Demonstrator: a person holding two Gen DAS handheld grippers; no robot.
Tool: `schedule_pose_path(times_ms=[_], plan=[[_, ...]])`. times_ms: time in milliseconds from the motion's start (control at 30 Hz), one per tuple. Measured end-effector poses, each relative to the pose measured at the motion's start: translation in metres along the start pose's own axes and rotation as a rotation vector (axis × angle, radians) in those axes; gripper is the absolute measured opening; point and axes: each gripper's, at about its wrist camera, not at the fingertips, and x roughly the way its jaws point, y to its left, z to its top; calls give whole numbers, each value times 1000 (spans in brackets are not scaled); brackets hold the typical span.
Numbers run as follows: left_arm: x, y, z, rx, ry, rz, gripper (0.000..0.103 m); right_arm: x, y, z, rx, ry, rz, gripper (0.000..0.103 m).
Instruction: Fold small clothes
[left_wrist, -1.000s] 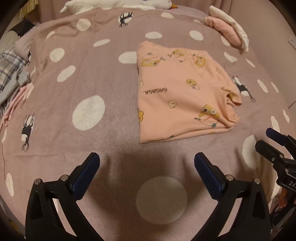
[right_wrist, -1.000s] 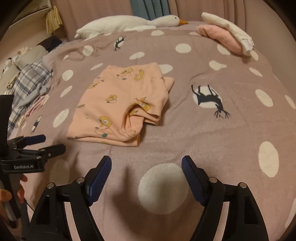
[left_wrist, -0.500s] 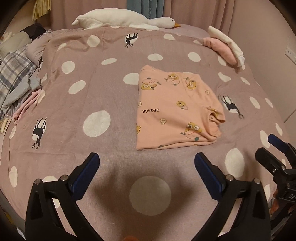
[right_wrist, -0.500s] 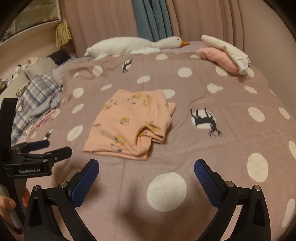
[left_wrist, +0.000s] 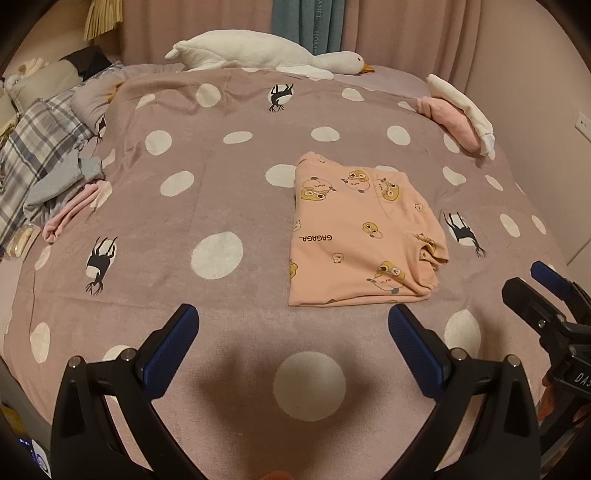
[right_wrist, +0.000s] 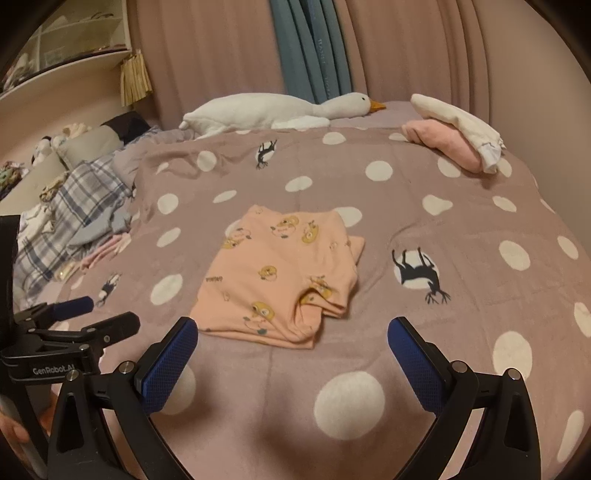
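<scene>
A peach garment with cartoon prints (left_wrist: 364, 236) (right_wrist: 280, 275) lies folded into a rough rectangle on the mauve polka-dot bedspread (left_wrist: 207, 192) (right_wrist: 424, 229). My left gripper (left_wrist: 293, 332) hangs open above the bedspread, short of the garment's near edge, with nothing between its blue pads. In the right wrist view my right gripper (right_wrist: 291, 341) is also open and empty, just in front of the garment. Each gripper shows at the other view's edge: the right gripper (left_wrist: 546, 295) at the right, the left gripper (right_wrist: 92, 314) at the left, held by a hand.
A white goose plush (left_wrist: 266, 51) (right_wrist: 280, 109) lies along the far edge. Folded pink and white clothes (left_wrist: 460, 114) (right_wrist: 458, 133) sit at the far right corner. A pile of plaid and grey clothes (left_wrist: 40, 158) (right_wrist: 70, 214) covers the left side. Curtains hang behind.
Both grippers have risen and tilted up, so the garment looks smaller and farther and more of the bed and curtains shows. The right gripper's jaws spread wider early on.
</scene>
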Motion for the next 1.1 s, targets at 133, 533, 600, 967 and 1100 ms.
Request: schedule_pose_path(times_ms=[133, 533, 600, 967, 1100], plan=[[1, 1, 2, -2, 2, 17, 103, 2, 3, 4, -9, -4, 7, 102], [0, 6, 8, 0, 4, 42, 103, 5, 7, 13, -10, -3, 16, 102], [-1, 6, 8, 2, 4, 40, 103, 5, 8, 12, -10, -3, 17, 102], [-2, 6, 13, 14, 11, 35, 103, 10, 15, 20, -14, 2, 25, 102], [-2, 5, 13, 15, 13, 36, 103, 11, 17, 20, -5, 5, 24, 102]])
